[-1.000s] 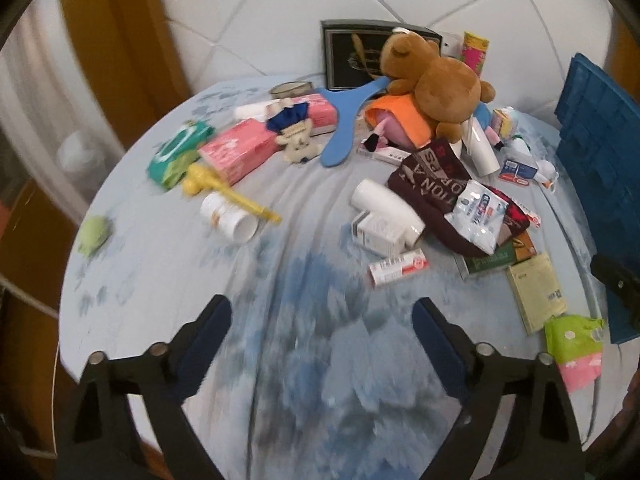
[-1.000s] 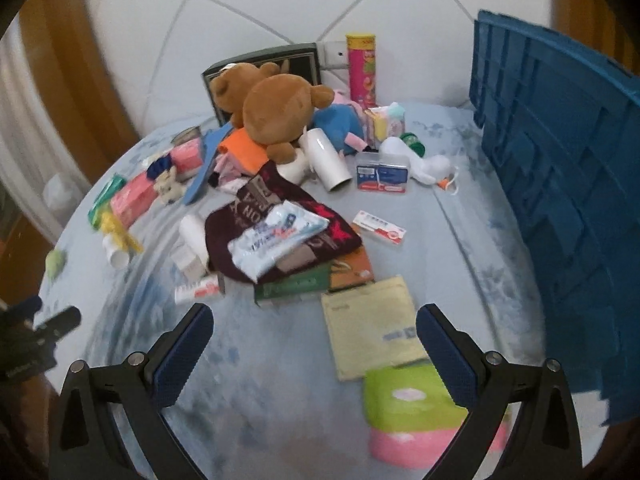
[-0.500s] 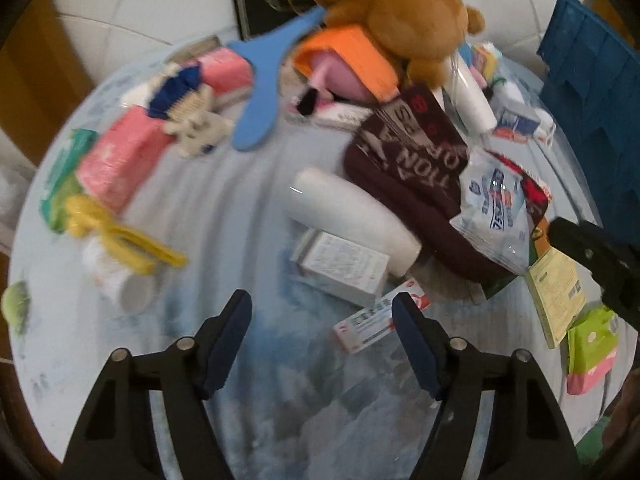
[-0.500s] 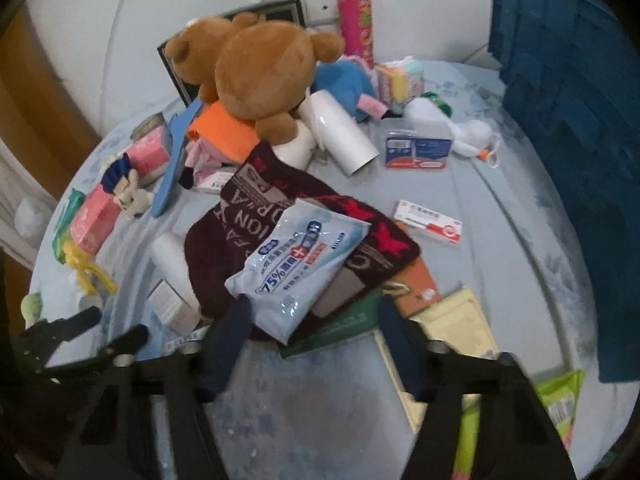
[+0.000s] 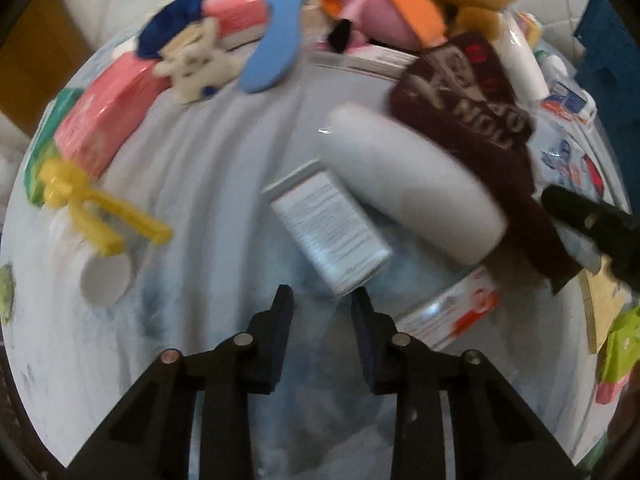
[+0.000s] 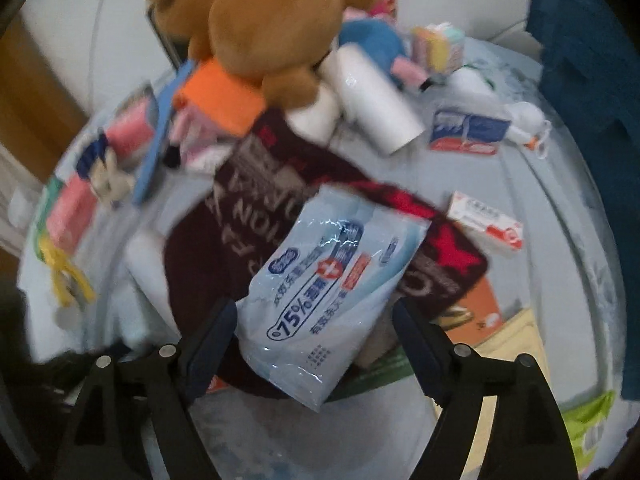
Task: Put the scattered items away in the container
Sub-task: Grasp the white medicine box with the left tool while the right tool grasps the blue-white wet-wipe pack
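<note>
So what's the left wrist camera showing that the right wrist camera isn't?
Only the left wrist view shows the small white box just ahead of the closing left gripper, nothing yet between its pads. Only the right wrist view shows the wipes pack lying between the opening right gripper's fingers, and the blue container. Both show the maroon cloth and teddy bear.

You are looking at a soft, wrinkled cloth cover (image 5: 192, 168) under everything, matt and pale. The wipes pack (image 6: 332, 280) is glossy plastic film that catches the light. Beneath it lies a dark red towel (image 6: 224, 208), rough and matt. The teddy bear (image 6: 272, 28) is fuzzy plush. The small white box (image 5: 332, 228) looks like smooth printed card, the white bottle (image 5: 416, 188) smooth plastic, and the blue crate (image 6: 588, 80) hard matt plastic.
</note>
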`<state>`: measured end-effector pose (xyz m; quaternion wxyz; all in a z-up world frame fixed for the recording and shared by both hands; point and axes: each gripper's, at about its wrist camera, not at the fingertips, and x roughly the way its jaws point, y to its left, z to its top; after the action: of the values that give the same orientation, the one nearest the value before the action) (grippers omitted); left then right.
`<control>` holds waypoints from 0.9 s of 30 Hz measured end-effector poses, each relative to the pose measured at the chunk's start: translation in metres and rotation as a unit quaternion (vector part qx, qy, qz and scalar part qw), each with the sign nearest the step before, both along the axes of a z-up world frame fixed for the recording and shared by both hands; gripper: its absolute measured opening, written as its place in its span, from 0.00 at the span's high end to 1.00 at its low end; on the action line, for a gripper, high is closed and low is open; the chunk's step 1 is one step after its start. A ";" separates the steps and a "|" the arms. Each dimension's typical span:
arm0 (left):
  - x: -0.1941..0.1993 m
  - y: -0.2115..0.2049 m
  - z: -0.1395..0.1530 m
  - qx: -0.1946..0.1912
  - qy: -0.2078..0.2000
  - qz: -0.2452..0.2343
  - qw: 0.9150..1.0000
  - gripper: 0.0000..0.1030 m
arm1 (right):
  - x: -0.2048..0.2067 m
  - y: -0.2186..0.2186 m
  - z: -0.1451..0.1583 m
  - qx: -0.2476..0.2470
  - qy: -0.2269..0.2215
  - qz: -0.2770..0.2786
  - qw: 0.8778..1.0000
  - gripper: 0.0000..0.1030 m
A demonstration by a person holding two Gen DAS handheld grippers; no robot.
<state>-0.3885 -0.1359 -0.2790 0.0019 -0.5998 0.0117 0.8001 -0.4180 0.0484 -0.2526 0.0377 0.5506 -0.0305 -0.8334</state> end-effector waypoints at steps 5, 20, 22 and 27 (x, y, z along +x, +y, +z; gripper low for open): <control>0.011 -0.025 0.007 -0.011 0.010 0.017 1.000 0.71 | 0.012 0.016 0.001 0.017 0.001 -0.002 1.000 0.58; -0.020 0.010 0.015 0.013 0.020 0.032 0.999 0.29 | 0.013 0.057 0.007 -0.010 0.003 -0.018 1.000 0.47; -0.019 0.014 0.005 0.004 0.017 0.029 0.999 0.29 | 0.011 0.057 0.006 -0.017 0.007 -0.019 1.000 0.44; -0.012 0.010 -0.013 0.013 0.011 0.036 0.999 0.47 | 0.007 0.059 -0.001 -0.020 0.008 -0.031 0.999 0.09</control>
<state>-0.4010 -0.1257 -0.2923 -0.0190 -0.5908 -0.0204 0.8063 -0.4110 0.1072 -0.2537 0.0230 0.5415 -0.0642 -0.8379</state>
